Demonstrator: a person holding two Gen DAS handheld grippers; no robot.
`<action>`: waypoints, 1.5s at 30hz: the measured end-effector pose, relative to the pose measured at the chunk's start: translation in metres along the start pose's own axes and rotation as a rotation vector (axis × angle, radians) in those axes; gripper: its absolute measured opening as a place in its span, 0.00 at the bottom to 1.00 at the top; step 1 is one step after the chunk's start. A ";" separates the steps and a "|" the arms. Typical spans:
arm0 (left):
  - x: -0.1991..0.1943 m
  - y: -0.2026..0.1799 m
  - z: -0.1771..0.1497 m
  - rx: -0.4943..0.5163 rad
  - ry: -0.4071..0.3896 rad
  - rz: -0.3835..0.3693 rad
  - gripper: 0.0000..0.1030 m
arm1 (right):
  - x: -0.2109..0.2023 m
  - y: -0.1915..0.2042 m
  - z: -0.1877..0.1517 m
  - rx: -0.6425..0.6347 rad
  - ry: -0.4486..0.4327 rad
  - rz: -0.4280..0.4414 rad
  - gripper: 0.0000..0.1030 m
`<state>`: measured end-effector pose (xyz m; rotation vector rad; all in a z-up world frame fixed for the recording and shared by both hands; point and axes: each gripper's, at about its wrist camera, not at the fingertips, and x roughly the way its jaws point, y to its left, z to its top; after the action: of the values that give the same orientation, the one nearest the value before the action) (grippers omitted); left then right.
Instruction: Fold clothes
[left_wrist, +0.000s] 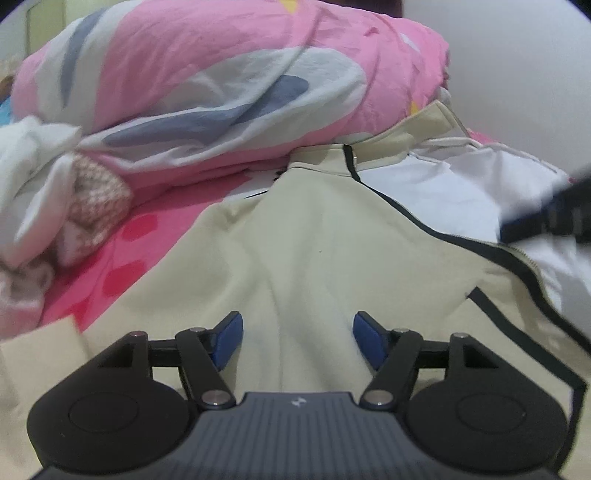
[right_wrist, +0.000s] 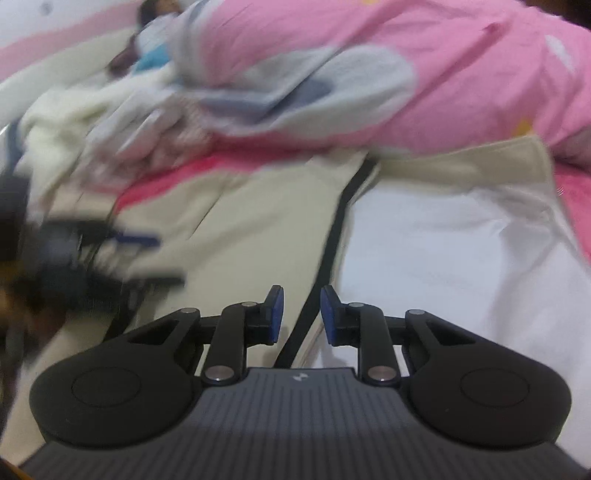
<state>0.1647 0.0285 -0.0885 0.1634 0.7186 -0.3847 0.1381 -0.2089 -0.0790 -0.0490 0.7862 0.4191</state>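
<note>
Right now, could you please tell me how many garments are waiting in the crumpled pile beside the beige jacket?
2 at least: a white garment on top, a pink-checked one beneath it. More may be hidden underneath.

The jacket (left_wrist: 295, 236) runs off the bottom edge in both views, and its top slips under the quilt (left_wrist: 221, 74). The left gripper (right_wrist: 110, 254) is a dark blur. The heap (right_wrist: 92, 122) of clothes is too blurry to tell apart
</note>
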 end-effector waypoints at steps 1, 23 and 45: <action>-0.007 0.002 -0.001 -0.016 0.005 -0.007 0.66 | 0.009 0.002 -0.010 -0.003 0.057 -0.005 0.20; -0.180 -0.021 -0.113 -0.347 0.136 -0.275 0.76 | -0.147 0.026 -0.136 0.230 -0.112 0.021 0.28; -0.177 -0.040 -0.152 -0.462 0.233 -0.405 0.63 | -0.183 0.007 -0.205 0.621 -0.162 0.176 0.04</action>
<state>-0.0655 0.0842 -0.0833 -0.3862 1.0557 -0.5789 -0.1186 -0.3064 -0.0965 0.6302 0.7340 0.3244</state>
